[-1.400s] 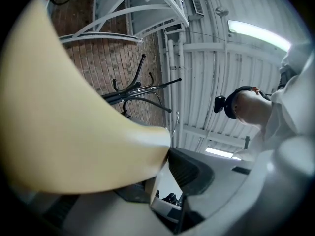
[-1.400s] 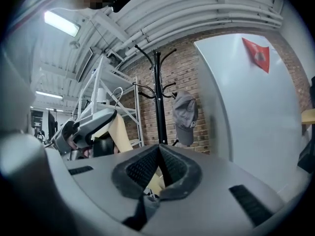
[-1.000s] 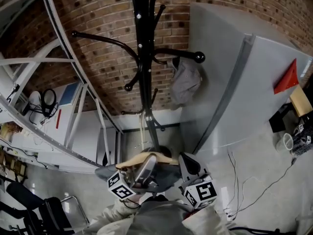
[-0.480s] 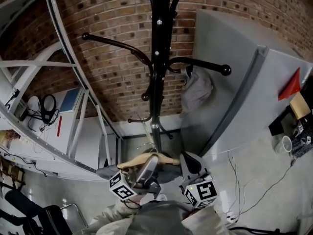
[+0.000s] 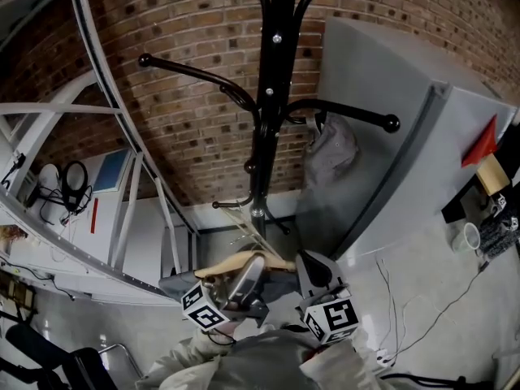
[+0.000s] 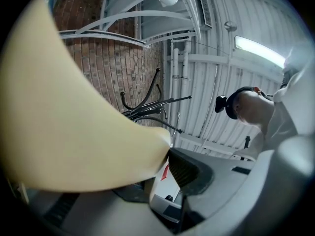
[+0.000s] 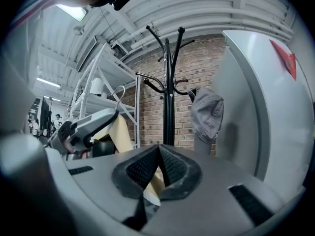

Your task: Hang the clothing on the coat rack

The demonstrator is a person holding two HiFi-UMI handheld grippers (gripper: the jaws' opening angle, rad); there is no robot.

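- The left gripper (image 5: 246, 273) was clamped on the pale wooden hanger (image 5: 242, 261). In its own view the hanger (image 6: 74, 122) filled the left side, pressed against the dark pad.
- The right gripper (image 5: 314, 270) was closed on the hanger's other end, and a pale sliver showed between the pads (image 7: 156, 187).
- Grey clothing (image 5: 175, 285) hung from the hanger at 6 o'clock in the head view.
- The black coat rack (image 5: 272, 96) stood at 12 o'clock before a brick wall (image 5: 187, 128), apart from the hanger.
- A gray garment (image 5: 333, 149) hung on the rack's 3 o'clock arm.
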